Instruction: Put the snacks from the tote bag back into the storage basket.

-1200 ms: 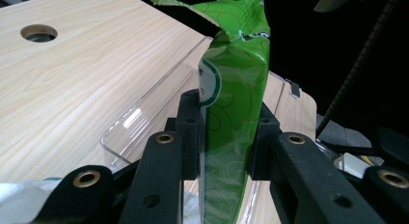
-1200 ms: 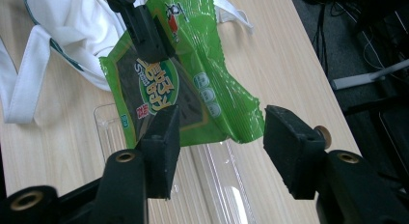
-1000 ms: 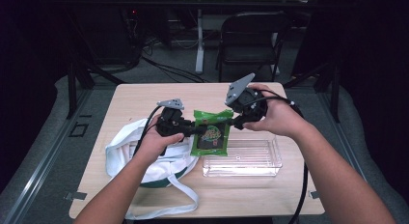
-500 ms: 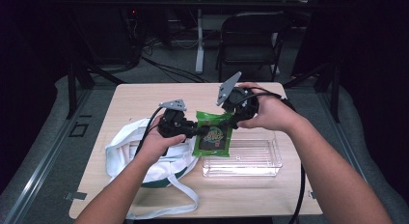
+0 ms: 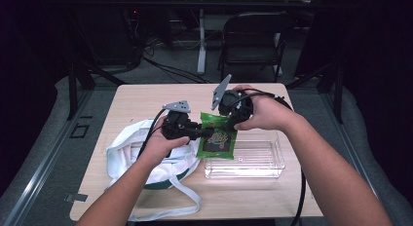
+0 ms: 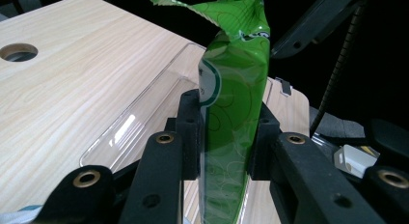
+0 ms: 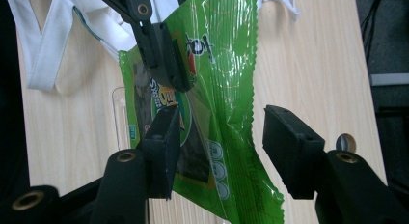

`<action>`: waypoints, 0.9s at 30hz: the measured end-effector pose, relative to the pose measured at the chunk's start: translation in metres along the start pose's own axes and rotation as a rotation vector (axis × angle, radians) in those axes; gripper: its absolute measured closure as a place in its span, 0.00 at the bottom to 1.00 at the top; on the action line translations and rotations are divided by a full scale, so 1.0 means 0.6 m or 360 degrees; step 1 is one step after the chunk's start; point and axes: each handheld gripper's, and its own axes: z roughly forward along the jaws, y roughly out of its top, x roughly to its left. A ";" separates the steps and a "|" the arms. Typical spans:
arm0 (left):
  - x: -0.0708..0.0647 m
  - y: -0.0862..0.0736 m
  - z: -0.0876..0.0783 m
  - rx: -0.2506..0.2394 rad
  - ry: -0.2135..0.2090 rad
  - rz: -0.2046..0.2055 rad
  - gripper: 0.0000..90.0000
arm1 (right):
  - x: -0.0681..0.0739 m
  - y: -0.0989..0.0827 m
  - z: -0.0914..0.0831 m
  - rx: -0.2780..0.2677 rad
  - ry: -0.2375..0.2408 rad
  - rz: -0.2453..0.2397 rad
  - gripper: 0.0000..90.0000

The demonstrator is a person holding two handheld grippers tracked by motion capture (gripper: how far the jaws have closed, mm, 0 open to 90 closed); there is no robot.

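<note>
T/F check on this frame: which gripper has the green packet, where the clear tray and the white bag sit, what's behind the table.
1. The left gripper is shut on the green packet. True.
2. The right gripper is clamped on the packet. False: its fingers stand apart around one edge.
3. The clear tray holds several packets. False: nothing lies in it.
4. The white bag lies on the table under the left hand. True.
5. A chair stands beyond the table. True.
</note>
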 end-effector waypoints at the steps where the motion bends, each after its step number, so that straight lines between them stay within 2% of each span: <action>1: -0.001 0.000 0.000 0.0004 -0.0001 0.0001 0.81 | -0.001 0.000 0.001 0.0010 0.0006 -0.0001 0.54; 14: -0.004 0.001 0.004 0.0010 -0.0021 0.0017 0.81 | -0.002 0.005 0.017 0.0126 0.0089 -0.0020 0.56; 27: -0.009 0.002 0.006 0.0003 -0.0036 0.0039 0.81 | -0.002 0.006 0.029 0.0171 0.0180 -0.0001 0.59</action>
